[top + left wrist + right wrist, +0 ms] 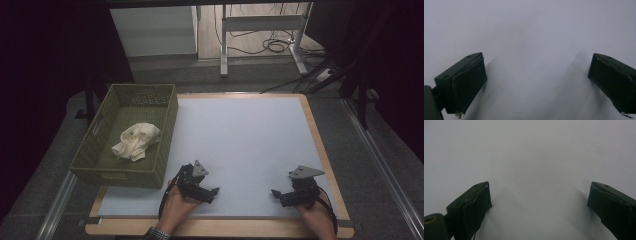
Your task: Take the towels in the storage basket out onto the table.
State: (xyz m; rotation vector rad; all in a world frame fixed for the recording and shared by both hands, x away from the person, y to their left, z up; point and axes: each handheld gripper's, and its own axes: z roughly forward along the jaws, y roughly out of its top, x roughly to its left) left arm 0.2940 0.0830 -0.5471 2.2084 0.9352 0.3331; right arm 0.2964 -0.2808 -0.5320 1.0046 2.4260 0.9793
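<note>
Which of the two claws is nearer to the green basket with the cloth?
The left claw: it lies just right of the green wicker basket, while the right claw rests near the table's right edge. Both are open and hold nothing.

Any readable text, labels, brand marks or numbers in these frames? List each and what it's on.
None readable: no text, label or number on the green basket, the cream cloth, the white table mat, the left gripper or the right gripper.
</note>
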